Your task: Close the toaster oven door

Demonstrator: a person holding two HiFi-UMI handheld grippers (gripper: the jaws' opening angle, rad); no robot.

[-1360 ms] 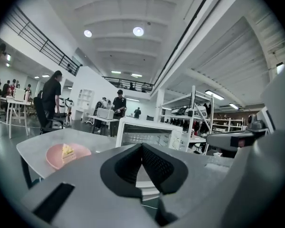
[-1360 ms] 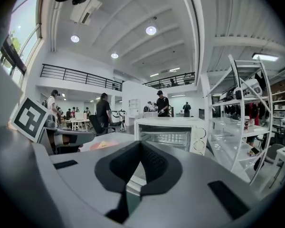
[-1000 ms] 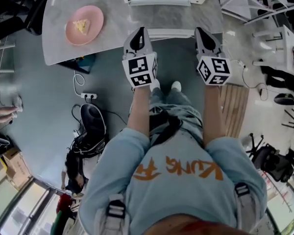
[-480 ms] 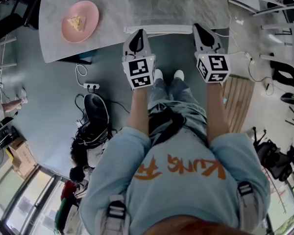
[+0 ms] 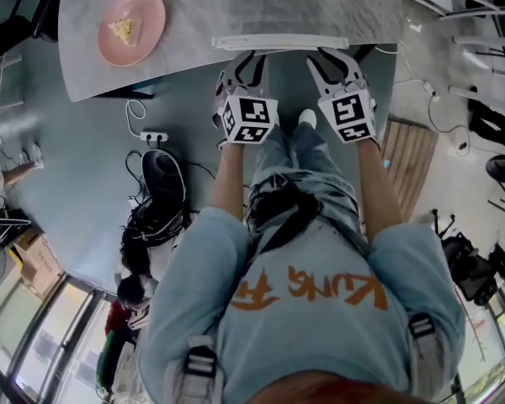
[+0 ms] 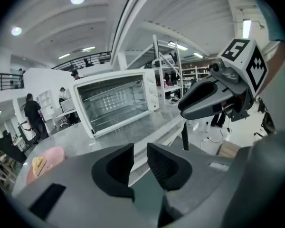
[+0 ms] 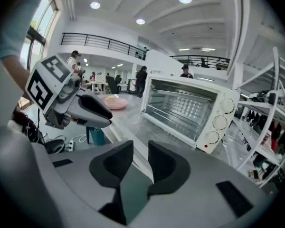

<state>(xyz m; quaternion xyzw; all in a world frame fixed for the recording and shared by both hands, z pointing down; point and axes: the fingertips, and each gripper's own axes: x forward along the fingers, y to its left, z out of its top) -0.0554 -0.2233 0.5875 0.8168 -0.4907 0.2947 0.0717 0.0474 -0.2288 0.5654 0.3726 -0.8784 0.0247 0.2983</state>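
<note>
The white toaster oven (image 6: 116,101) (image 7: 190,110) stands on the grey marble table (image 5: 194,23), and its glass door (image 5: 273,11) lies folded down flat. The door's white handle bar (image 5: 279,42) sits at the table's near edge. My left gripper (image 5: 251,64) (image 6: 140,151) and right gripper (image 5: 335,62) (image 7: 140,151) hover side by side just before and below that bar. Both pairs of jaws are opening with nothing pressed between them. Through each gap I see the handle bar a little further ahead.
A pink plate (image 5: 130,28) (image 7: 115,101) with a piece of food sits at the table's left end. On the floor lie a power strip (image 5: 154,136), cables and a black bag (image 5: 160,196). White shelving (image 5: 488,40) stands at the right, and people stand behind.
Both grippers have moved forward to the door's handle bar at the table edge. Their jaws, shut in the earlier frames, now stand apart.
</note>
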